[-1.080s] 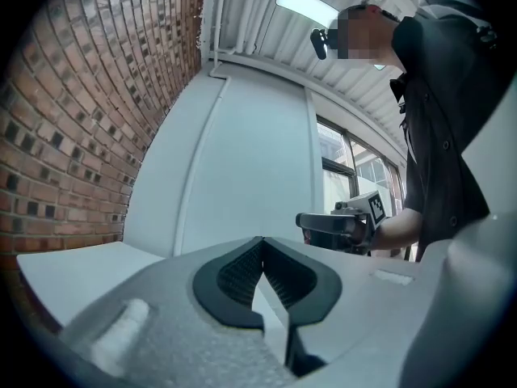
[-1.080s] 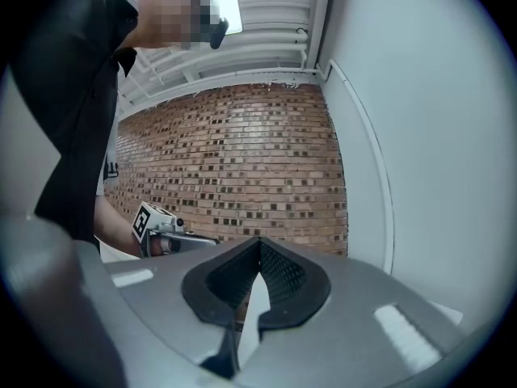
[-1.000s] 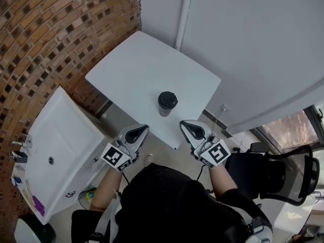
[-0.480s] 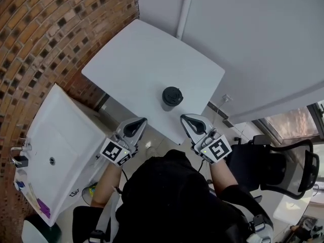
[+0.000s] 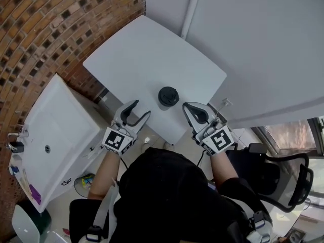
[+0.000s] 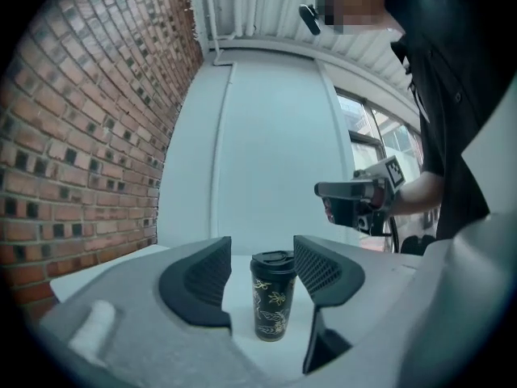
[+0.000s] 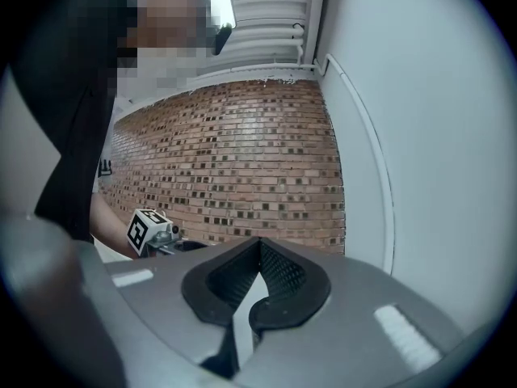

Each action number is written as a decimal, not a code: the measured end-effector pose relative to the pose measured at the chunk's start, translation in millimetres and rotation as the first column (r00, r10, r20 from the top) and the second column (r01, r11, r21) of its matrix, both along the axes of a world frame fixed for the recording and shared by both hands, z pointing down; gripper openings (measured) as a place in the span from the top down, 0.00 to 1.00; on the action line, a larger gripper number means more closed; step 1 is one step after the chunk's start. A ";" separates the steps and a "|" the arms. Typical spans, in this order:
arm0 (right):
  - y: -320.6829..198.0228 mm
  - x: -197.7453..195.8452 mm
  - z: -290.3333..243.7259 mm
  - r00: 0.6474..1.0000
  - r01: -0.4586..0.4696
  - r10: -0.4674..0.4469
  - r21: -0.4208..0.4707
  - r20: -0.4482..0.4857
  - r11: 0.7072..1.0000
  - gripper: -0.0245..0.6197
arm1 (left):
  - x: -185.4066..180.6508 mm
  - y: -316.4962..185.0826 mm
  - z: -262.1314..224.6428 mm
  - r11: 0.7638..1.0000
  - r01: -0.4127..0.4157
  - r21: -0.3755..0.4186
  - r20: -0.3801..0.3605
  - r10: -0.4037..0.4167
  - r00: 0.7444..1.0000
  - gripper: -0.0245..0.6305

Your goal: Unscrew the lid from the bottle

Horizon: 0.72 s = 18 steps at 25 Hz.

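A black bottle (image 5: 168, 96) with a gold flower pattern and a black lid (image 6: 273, 259) stands upright near the front edge of the white table (image 5: 147, 54). My left gripper (image 5: 142, 110) is open at that edge, left of the bottle and apart from it. Its jaws have just been opening and nothing is between them. In the left gripper view the bottle (image 6: 272, 309) shows a little way beyond the open left gripper (image 6: 262, 245). My right gripper (image 5: 187, 107) is shut and empty, just right of the bottle, not touching it. The right gripper view shows its pads (image 7: 279, 275) closed together.
A brick wall (image 5: 45, 39) runs along the table's left side. A white washbasin unit (image 5: 55, 146) stands at the lower left. A black office chair (image 5: 288, 181) sits at the right. A white wall with a pipe (image 5: 191, 9) is behind the table.
The left jaws, shut before, now stand open. Both grippers have moved forward to the table's front edge, closer to the bottle.
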State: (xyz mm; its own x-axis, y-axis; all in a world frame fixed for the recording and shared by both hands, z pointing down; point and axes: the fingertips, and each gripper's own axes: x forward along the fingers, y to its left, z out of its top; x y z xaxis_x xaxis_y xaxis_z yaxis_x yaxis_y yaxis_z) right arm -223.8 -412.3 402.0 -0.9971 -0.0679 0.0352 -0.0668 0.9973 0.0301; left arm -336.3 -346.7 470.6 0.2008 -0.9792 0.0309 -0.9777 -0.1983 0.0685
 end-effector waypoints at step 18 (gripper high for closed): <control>-58.0 -8.9 62.8 1.000 -0.002 0.003 -0.108 0.010 0.994 0.95 | 41.5 -64.5 152.6 0.966 -0.082 -0.244 -0.020 0.080 0.997 0.32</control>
